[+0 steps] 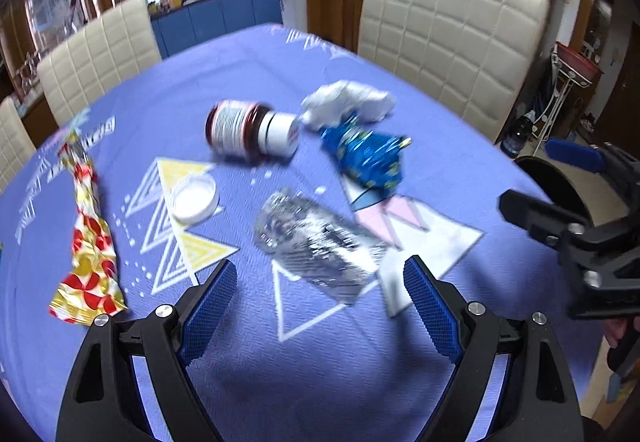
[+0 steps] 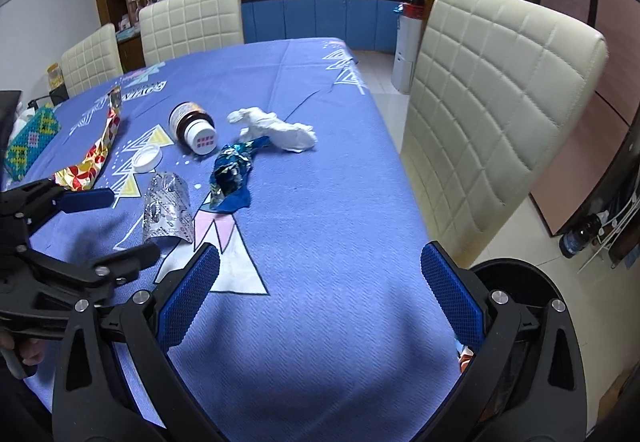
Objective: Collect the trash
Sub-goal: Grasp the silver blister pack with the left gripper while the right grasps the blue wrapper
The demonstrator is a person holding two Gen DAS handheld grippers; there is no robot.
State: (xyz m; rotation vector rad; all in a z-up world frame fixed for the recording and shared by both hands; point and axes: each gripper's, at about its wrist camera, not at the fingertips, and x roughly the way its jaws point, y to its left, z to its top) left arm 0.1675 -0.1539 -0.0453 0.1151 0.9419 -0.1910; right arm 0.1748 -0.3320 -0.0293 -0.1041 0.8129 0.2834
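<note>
Both tools hanging over the surface [image 2: 320,226] in its textured blue cloth with printed triangles. Left tool [image 1: 320,282] spread wide with nothing between its ribbed blue pads, just short of a crinkly silver blister pack [image 1: 316,238], curled and shiny, lying flat on the cloth. Right tool [image 2: 320,282] also spread wide and holding nothing, parked over bare cloth near the right-hand edge of the surface. Trash sitting mid-surface, a bit further out: white round cap [image 1: 194,197] lying open side up beside the silver pack, long red-and-gold foil wrapper [image 1: 88,238] twisted at its far end off to the left, crumpled blue foil wrapper [image 1: 366,157] to the right. Beyond those, brown glass bottle [image 1: 250,131] tipped on its side with a white lid, and a wadded white tissue [image 1: 346,103] touching the blue wrapper's far end. Only in the right wrist view: a bright green patterned box [image 2: 30,143] at the left edge, the dots on the bottle lid, tiled floor past the surface edge. Only in the left view: a small white paper scrap [image 1: 394,282] by the right pad. Cream quilted chairs [image 2: 496,113] pushed up on the far and right sides; plenty of open cloth near the right tool, left side more crowded.
</note>
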